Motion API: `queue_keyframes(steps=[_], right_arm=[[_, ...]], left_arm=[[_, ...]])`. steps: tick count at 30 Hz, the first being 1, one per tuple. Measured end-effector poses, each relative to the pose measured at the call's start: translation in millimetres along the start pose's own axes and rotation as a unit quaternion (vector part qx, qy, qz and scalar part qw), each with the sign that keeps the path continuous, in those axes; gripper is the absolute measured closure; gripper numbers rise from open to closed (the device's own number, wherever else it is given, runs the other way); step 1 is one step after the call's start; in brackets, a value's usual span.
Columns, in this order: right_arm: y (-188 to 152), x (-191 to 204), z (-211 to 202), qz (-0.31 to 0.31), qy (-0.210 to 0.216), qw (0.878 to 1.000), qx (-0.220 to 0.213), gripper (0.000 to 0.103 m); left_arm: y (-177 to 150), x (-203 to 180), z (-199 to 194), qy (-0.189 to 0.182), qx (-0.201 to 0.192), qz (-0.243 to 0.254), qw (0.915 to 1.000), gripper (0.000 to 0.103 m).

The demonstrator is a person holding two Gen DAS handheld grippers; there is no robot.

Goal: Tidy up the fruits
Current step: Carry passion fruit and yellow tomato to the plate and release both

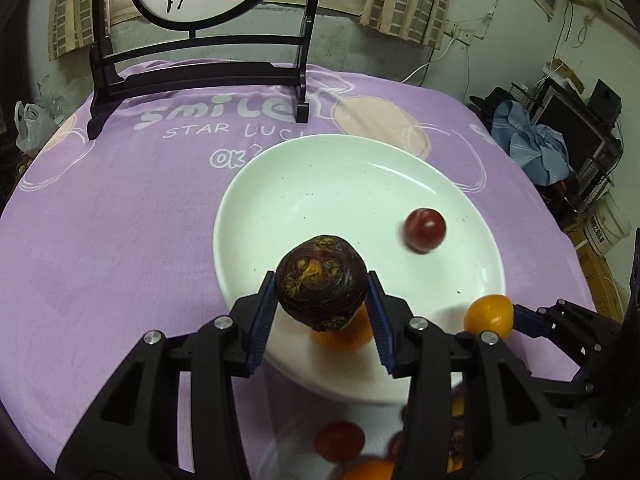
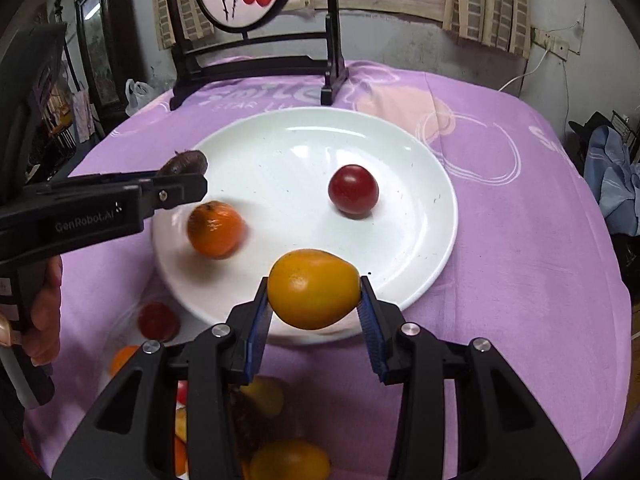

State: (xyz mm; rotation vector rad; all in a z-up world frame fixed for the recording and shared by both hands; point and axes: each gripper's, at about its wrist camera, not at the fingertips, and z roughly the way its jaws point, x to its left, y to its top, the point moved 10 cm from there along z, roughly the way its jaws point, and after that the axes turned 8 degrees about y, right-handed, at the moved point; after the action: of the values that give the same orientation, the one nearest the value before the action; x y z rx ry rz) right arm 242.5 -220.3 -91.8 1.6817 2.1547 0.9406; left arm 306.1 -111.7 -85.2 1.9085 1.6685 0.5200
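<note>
Fruits: mottled dark-brown passionfruit (image 1: 322, 284) clamped in left claw (image 1: 322, 312), glossy yellow-orange fruit (image 2: 314, 289) in right claw (image 2: 314, 312).

Both my wrist cams look forward, close over the table — sharing the white plate (image 1: 256, 184) (image 2: 400, 152).

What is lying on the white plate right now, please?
On the round white ceramic plate lie a dark red round fruit and a blurred orange tangerine. The near rim is hidden behind the held yellow-orange fruit.
</note>
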Motion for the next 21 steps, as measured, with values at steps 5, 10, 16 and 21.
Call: queue_keyframes(steps=[5, 10, 16, 21], right_arm=[[2.5, -3.9, 9.6, 0.02, 0.006, 1.0, -0.003, 0.055], [7.0, -3.8, -14.4, 0.05, 0.031, 0.997, -0.044, 0.043], [-15.6, -3.3, -48.0, 0.082, 0.034, 0.995, -0.05, 0.041], [-54.5, 7.1, -64.0, 0.071, 0.015, 0.997, -0.028, 0.039]], left_arm=[[4.4, 1.9, 18.6, 0.015, 0.013, -0.003, 0.9998, 0.042], [10.0, 7.7, -5.7, 0.009, -0.021, -0.025, 0.9994, 0.016], [-17.0, 18.8, -38.3, 0.014, -0.022, -0.032, 0.9992, 0.015], [-68.2, 25.5, -68.4, 0.032, -0.017, -0.011, 0.9993, 0.013]])
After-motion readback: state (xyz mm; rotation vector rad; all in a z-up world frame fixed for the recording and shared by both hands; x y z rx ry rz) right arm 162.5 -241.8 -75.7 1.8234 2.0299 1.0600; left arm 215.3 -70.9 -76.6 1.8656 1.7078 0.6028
